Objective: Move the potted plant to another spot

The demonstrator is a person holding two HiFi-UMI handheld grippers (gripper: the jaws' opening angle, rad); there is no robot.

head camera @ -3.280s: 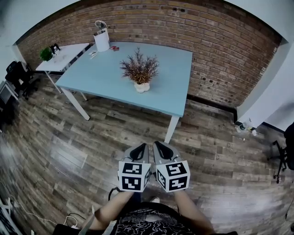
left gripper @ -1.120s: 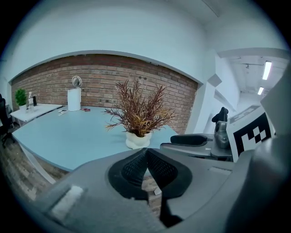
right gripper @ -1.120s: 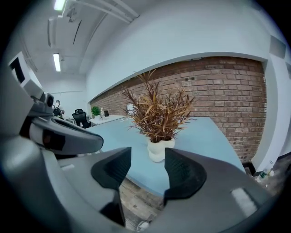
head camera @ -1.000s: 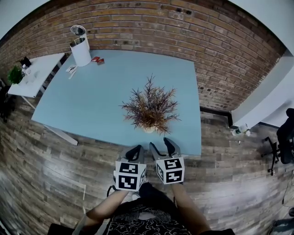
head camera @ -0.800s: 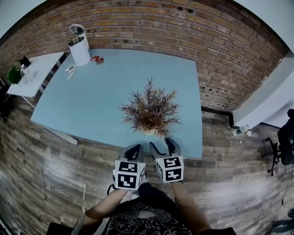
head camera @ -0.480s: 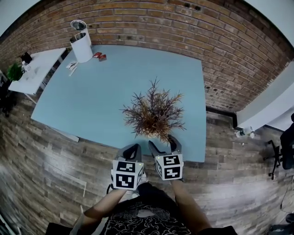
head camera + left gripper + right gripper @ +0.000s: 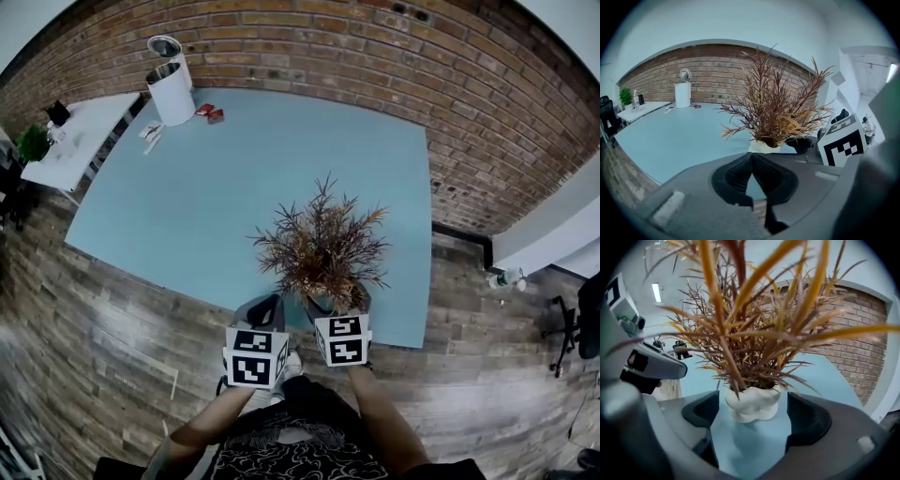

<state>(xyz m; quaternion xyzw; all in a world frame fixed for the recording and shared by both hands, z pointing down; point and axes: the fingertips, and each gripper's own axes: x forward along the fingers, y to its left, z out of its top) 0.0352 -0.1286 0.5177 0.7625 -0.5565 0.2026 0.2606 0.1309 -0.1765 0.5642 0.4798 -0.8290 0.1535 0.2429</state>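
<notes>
Plant spot: potted plant [image 7: 323,248] is standing upright on blue table [image 7: 187,187], near its front edge, twd the right-hand corner.
Right gripper: right gripper [image 7: 337,302] is gaping wide, its jaws having just been opening. The white pot [image 7: 752,405] is sitting at the mouth of the gap, with pads not touching it.
Left gripper: left gripper [image 7: 751,158] is showing jaws pressed together w/ nothing btwn them. The plant is lying ahead and off to its right.
Key relation: pot is lying dead ahead of right gripper, centred on the gap. Its axis is running vertical, w/ one jaw flanking each side.
Nearer hand: right is leading; left is hanging just beside it.
Next move, judged: prob. calling for a short push fwd, then closing on the pot's belly.
Risk: leaves are spilling over the jaws, and the lumpy pot may be slipping under a shallow grip.
</notes>
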